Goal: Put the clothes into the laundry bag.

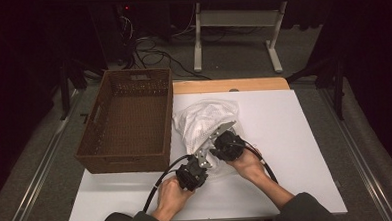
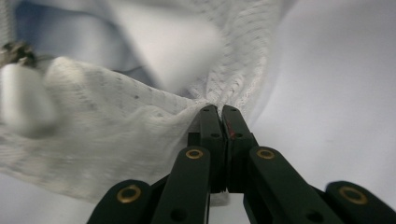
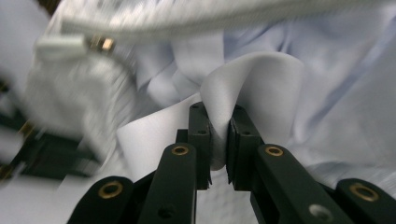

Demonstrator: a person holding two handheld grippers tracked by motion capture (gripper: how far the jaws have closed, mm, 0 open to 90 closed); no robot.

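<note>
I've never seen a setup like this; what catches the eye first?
A crumpled white mesh laundry bag lies mid-table, with both hand-held grippers pinching it: the left gripper on its mesh edge, the right gripper on a smooth white fold. A brown wicker basket sits on the left.

The bag [image 1: 204,121] is white mesh cloth, finely netted and slightly rough, with a smooth, matt white fabric [image 3: 261,88] inside it and a zip with a small metal slider [image 3: 100,44]. The basket [image 1: 127,121] is dark brown woven wicker, coarse in texture. The table [image 1: 295,136] has a smooth, matt white top with a pale wooden edge, and the gripper jaws are matt black plastic with brass-coloured rivets.
</note>
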